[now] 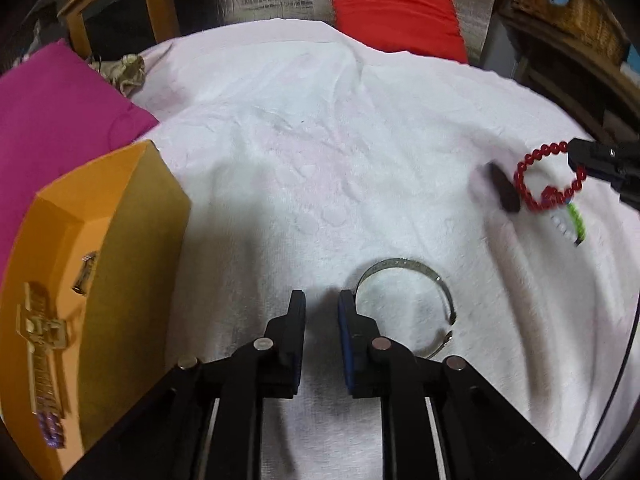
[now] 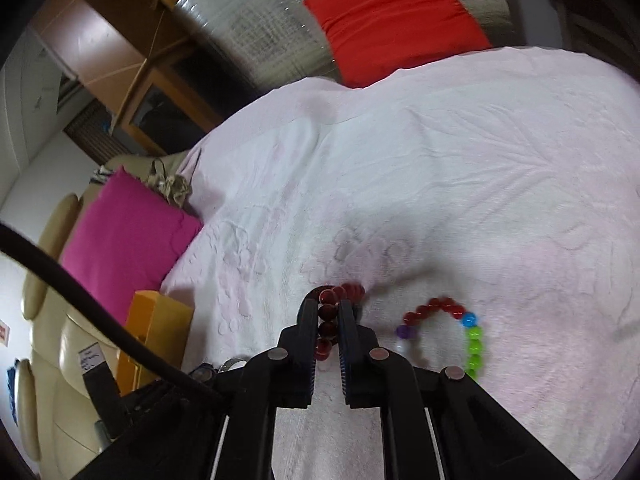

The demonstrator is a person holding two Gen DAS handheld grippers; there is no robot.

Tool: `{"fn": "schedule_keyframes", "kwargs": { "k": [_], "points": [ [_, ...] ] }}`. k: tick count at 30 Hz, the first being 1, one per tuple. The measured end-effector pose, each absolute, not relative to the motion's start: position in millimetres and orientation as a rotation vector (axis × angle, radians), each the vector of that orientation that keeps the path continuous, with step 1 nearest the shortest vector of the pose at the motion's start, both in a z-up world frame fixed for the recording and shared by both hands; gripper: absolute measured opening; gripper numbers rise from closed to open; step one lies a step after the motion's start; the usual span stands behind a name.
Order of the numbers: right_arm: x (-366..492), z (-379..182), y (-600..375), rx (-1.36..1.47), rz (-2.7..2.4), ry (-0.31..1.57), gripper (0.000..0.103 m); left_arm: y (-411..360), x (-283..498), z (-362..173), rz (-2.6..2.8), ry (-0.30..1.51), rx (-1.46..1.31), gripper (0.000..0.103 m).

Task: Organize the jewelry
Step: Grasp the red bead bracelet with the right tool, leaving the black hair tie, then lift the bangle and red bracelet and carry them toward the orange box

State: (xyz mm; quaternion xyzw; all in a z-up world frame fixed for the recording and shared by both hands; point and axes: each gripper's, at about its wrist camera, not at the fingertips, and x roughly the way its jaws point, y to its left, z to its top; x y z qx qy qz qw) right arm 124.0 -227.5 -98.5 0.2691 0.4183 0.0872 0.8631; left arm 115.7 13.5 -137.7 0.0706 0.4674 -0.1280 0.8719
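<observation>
My left gripper [image 1: 321, 304] is open and empty, low over the white towel [image 1: 320, 152]. A silver bangle [image 1: 416, 304] lies just right of its right finger. An orange jewelry box [image 1: 100, 264] stands to the left with a gold watch [image 1: 42, 344] inside. My right gripper [image 2: 328, 309] is shut on a red bead bracelet [image 2: 326, 322], which hangs as a ring in the left wrist view [image 1: 546, 176]. A multicolour bead bracelet [image 2: 452, 328] lies on the towel to the right of it.
A magenta cushion [image 1: 52, 108] lies behind the box and a red cushion [image 1: 396, 12] at the far edge. A small dark object [image 1: 505, 193] lies by the red bracelet. A wicker shelf [image 1: 568, 20] stands at the right.
</observation>
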Motion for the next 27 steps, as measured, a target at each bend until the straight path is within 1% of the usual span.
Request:
{"fn": "schedule_keyframes", "kwargs": {
  "k": [3,4,12,18,20,22,26,27],
  "points": [
    [120.1,-92.0,-233.4,0.609,0.208,0.853,0.011,9.6,115.5,-136.9,-0.268,0.969,0.15,0.007],
    [119.0,-91.4,-233.5,0.618,0.216,0.848,0.011,9.8,114.5,-135.3,-0.269,0.963,0.144,0.006],
    [107.8,-77.5,-233.1,0.652,0.252,0.804,0.011,16.9,105.7,-118.7,-0.292,0.911,0.098,0.005],
    [104.5,-79.2,-230.4,0.653,0.268,0.827,0.011,22.2,104.3,-125.5,-0.312,0.96,0.096,0.005],
    [104.3,-83.7,-231.8,0.661,0.276,0.851,0.011,18.7,104.5,-130.1,-0.303,0.979,0.125,0.009],
    [103.5,-88.4,-233.0,0.666,0.279,0.873,0.011,16.8,106.2,-133.4,-0.299,0.992,0.136,0.023],
    [94.3,-96.8,-234.2,0.684,0.295,0.909,0.011,12.4,109.5,-131.7,-0.327,0.985,0.118,0.033],
    [91.2,-98.3,-234.6,0.687,0.299,0.915,0.011,11.0,109.6,-131.5,-0.33,0.984,0.121,0.042]
  ]
}}
